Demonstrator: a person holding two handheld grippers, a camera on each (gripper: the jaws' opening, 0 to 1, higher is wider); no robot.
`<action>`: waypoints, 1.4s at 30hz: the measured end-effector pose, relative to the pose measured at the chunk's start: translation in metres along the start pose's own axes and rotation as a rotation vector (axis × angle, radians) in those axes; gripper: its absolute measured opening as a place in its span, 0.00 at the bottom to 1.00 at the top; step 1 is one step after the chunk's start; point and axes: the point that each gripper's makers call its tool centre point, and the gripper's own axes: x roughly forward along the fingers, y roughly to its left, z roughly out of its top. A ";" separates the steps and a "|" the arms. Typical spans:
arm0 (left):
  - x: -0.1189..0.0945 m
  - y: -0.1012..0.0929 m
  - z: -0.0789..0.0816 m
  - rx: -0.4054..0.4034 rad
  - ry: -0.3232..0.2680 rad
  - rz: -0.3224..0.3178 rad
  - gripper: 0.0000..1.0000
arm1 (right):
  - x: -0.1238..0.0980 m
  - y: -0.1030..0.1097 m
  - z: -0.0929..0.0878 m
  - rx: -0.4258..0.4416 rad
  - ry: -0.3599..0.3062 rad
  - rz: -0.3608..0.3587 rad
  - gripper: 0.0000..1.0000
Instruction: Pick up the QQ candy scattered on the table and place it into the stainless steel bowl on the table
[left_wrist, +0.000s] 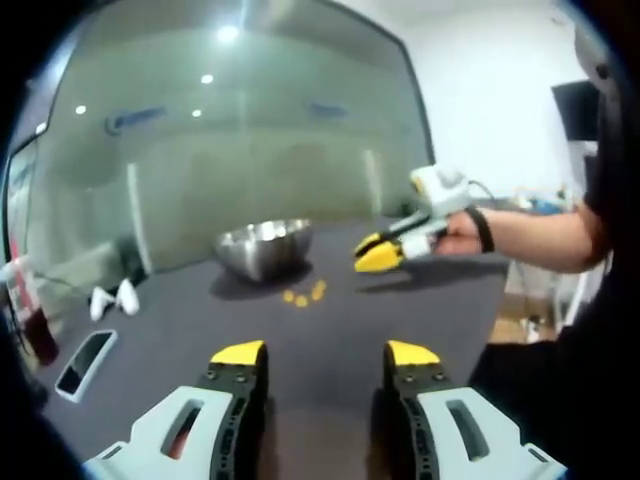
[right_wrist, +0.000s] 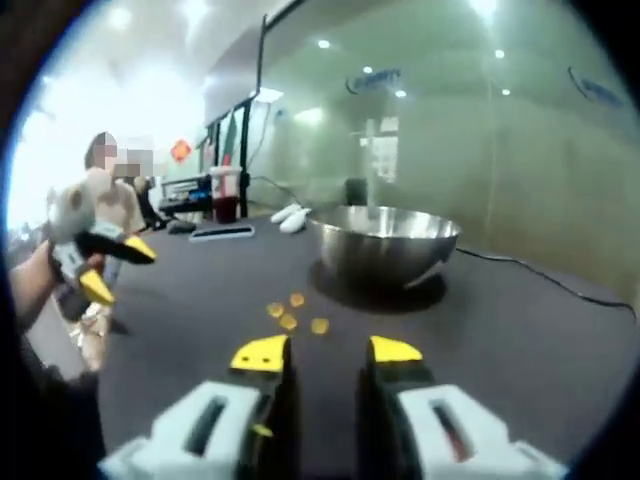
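Left gripper view: left gripper (left_wrist: 325, 353) seen at frame bottom, jaws spread apart, nothing held. Bowl (left_wrist: 263, 247) seen at centre on dark table (left_wrist: 420, 310); candies (left_wrist: 303, 294) scattered on table just in front of bowl. Right gripper (left_wrist: 379, 252) seen centre right, held in hand (left_wrist: 459, 234), jaws parted slightly, empty.

Right gripper view: candies (right_wrist: 292, 312) seen centre, between jaws and bowl (right_wrist: 384, 243); phone (right_wrist: 222, 232) seen upper left.

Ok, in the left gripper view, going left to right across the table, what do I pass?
Phone → white earbuds → stainless steel bowl → QQ candies → right gripper, held in a person's hand.
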 end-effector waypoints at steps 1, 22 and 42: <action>0.000 -0.001 0.000 0.002 -0.001 -0.001 0.48 | 0.002 0.000 -0.002 -0.014 0.012 -0.003 0.30; -0.004 0.003 -0.004 -0.008 0.005 0.011 0.48 | 0.058 0.004 -0.012 -0.051 0.079 0.023 0.21; -0.004 0.004 -0.005 -0.007 0.007 0.010 0.48 | 0.060 0.005 -0.004 -0.032 0.063 0.044 0.09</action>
